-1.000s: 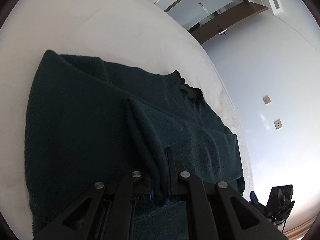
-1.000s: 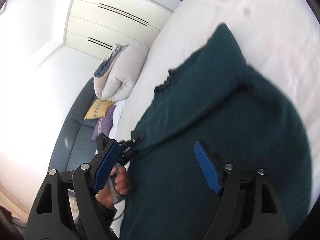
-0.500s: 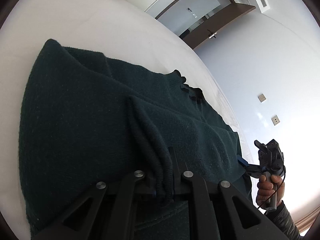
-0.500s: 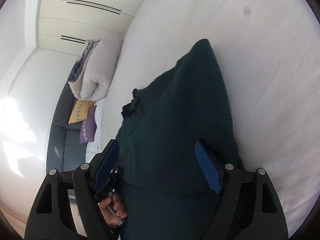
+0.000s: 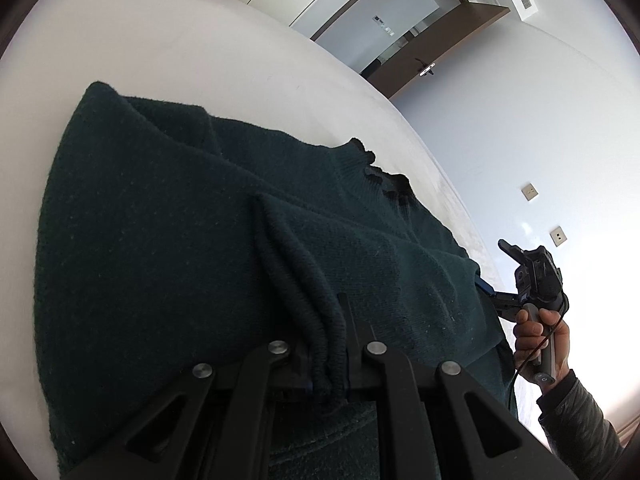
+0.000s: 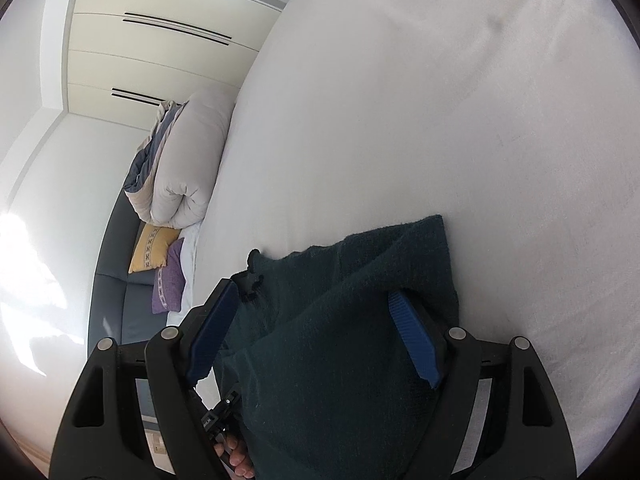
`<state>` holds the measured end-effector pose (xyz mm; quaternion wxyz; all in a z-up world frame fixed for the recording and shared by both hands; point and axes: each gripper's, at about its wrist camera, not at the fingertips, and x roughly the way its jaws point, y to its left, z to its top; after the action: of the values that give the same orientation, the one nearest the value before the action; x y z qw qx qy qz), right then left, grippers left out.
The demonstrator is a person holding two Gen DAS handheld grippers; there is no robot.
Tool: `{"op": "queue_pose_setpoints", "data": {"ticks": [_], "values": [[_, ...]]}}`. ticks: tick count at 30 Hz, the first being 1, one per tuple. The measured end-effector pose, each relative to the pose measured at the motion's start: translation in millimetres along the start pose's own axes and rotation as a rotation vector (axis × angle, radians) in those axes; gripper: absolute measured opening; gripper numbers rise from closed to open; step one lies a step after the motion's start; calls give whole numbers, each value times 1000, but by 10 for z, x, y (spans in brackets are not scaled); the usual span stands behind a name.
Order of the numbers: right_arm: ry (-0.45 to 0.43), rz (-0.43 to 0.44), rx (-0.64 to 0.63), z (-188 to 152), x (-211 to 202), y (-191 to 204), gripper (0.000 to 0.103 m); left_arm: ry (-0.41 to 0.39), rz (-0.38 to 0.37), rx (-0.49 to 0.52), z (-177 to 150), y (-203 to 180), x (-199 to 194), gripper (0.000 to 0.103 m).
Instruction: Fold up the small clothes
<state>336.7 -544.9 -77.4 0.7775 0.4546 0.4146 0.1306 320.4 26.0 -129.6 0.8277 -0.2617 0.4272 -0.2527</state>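
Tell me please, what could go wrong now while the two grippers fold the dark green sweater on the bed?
1. The left gripper is shut on only a narrow bunched ridge of the sweater; the knit may slip out when pulled.
2. The right gripper stands open with cloth draped between its blue pads; if it shuts here, it could catch several layers and spoil the fold.

- A white bed (image 6: 460, 128) carries everything here, its sheet plain and lightly creased.
- A dark green knitted sweater (image 5: 168, 248) lies on it, partly folded.
- A rolled beige duvet (image 6: 188, 168) rests at the bed's edge, well apart from the sweater.
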Motion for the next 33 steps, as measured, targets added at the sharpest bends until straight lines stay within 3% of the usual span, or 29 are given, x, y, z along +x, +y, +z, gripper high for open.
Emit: {"op": "queue_pose_setpoints", "data": {"ticks": [7, 12, 14, 16, 17, 18, 21, 25, 28, 33], "values": [[15, 53, -5, -372, -245, -44, 77, 0, -9, -10, 10, -4, 14, 13], [29, 70, -2, -982, -670, -120, 77, 10, -9, -49, 0, -6, -128, 16], [46, 31, 6, -1281, -861, -194, 77, 9, -2, -76, -69, -48, -349, 36], [18, 1, -25, -1609, -1151, -210, 77, -16, 9, -87, -175, -108, -656, 81], [-4, -3, -34, -1772, -1322, -210, 78, -47, 21, -87, -259, -136, -861, 93], [-22, 7, -33, -1905, -1470, -233, 78, -78, 43, -87, -355, -153, -1068, 96], [-81, 34, -28, -2356, -1925, -269, 78, -92, 67, -95, -701, -142, -1545, 97], [-85, -31, -80, -2961, -2226, -249, 78, -52, 124, -96, -1255, -124, -1967, 95], [-81, -58, -117, -3338, -2374, -250, 78, -17, 163, -106, -1647, -81, -2167, 94], [-100, -81, -126, -3673, -2601, -289, 78, 11, 156, -120, -2061, 39, -2333, 85]]}}
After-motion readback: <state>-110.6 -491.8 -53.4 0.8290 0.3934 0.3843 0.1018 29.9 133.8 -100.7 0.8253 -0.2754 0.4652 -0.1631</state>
